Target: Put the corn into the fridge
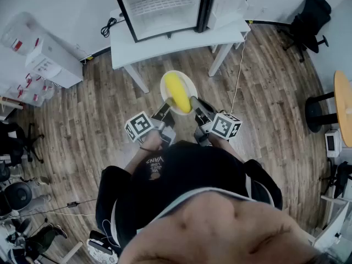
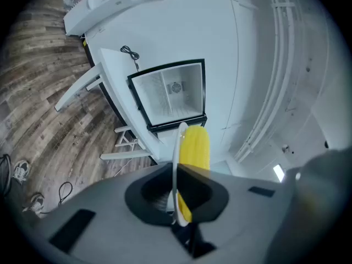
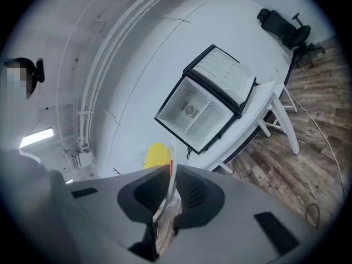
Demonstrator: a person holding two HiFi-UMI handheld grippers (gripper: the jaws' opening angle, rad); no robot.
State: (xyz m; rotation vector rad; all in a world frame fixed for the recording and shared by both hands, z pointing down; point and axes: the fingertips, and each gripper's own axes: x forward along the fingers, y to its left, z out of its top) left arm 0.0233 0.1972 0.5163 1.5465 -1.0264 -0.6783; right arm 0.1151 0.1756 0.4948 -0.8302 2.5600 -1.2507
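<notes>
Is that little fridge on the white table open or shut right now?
Open. The fridge has its door swung aside, and its white inside with a shelf shows in all three views.

Floor [image 1: 82,114]: wood-grain plank, low sheen; tabletop [image 1: 181,40]: smooth white, matt. Plate [image 1: 166,80]: thin, smooth, white, plastic or paper, can't tell which; corn [image 1: 177,92]: yellow, faintly ribbed, slight sheen. Left tongs [image 2: 177,197] and right tongs [image 3: 168,194]: matt grey plastic shells, black pads; fridge [image 1: 160,7]: smooth white liner, glossy black frame.
</notes>
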